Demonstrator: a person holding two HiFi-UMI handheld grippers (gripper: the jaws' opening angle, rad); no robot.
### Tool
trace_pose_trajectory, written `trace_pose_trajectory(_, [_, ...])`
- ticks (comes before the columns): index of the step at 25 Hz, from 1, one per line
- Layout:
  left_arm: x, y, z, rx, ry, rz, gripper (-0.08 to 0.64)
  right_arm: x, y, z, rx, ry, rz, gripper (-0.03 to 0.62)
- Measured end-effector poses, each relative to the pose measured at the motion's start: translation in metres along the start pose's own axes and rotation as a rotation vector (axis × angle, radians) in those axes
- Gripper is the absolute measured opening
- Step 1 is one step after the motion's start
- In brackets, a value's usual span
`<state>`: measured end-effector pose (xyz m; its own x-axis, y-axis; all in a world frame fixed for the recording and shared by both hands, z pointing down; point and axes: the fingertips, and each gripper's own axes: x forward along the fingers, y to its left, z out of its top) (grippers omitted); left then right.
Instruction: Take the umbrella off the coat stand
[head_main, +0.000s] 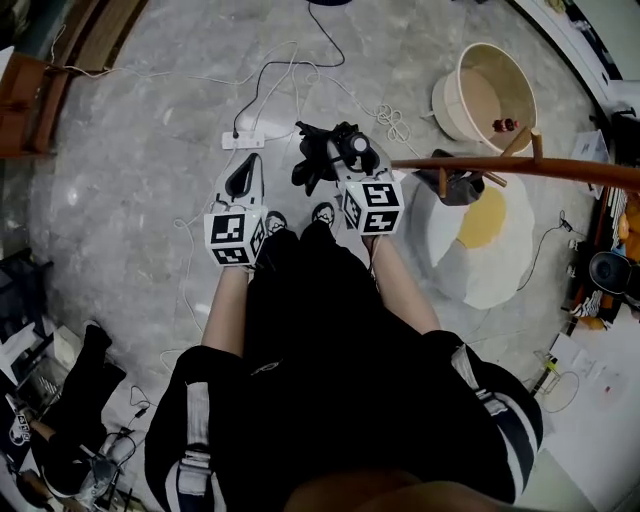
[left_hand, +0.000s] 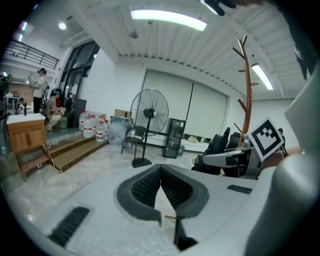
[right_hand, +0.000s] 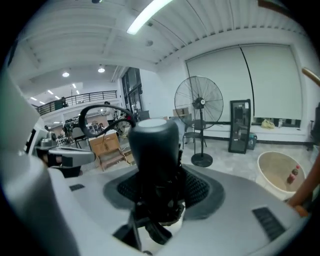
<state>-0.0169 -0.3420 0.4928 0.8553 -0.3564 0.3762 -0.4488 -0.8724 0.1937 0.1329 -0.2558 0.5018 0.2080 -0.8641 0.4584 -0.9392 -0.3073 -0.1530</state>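
Note:
A black folded umbrella sits in my right gripper, whose jaws are shut on its round-capped handle. Its strap and folded cloth hang to the left of the jaws in the head view. The wooden coat stand reaches in from the right, its pegs close beside the right gripper; the umbrella hangs apart from it. The same stand rises at the right of the left gripper view. My left gripper is held up beside the right one, pads meeting at the tips with nothing between them.
A beige basin and an egg-shaped rug lie on the floor by the stand's foot. A power strip with white cables lies ahead. A standing fan is farther off. Bags and clutter fill the lower left.

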Motion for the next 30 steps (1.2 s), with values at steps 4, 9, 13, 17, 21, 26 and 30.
trace_pose_trajectory(4, [-0.008,-0.005,0.068,0.076,-0.133,0.002,-0.002,-0.013,0.001,0.053,-0.043,-0.106,-0.007,0.212])
trace_pose_trajectory(9, [-0.018,-0.020,0.123,0.142,-0.237,-0.036,-0.001,-0.035,0.008,0.097,-0.035,-0.201,0.002,0.212])
trace_pose_trajectory(13, [-0.022,-0.035,0.149,0.165,-0.284,-0.062,-0.002,-0.054,0.009,0.122,-0.013,-0.247,0.001,0.210])
trace_pose_trajectory(17, [-0.020,-0.048,0.162,0.186,-0.300,-0.096,-0.002,-0.070,0.008,0.136,-0.027,-0.295,-0.019,0.209])
trace_pose_trajectory(21, [-0.018,-0.064,0.165,0.201,-0.305,-0.142,-0.002,-0.083,0.003,0.140,-0.038,-0.315,-0.041,0.207])
trace_pose_trajectory(26, [-0.013,-0.081,0.167,0.210,-0.302,-0.189,-0.001,-0.093,-0.003,0.147,-0.053,-0.331,-0.064,0.204])
trace_pose_trajectory(30, [-0.007,-0.086,0.163,0.207,-0.292,-0.207,-0.002,-0.097,-0.012,0.147,-0.051,-0.339,-0.093,0.203])
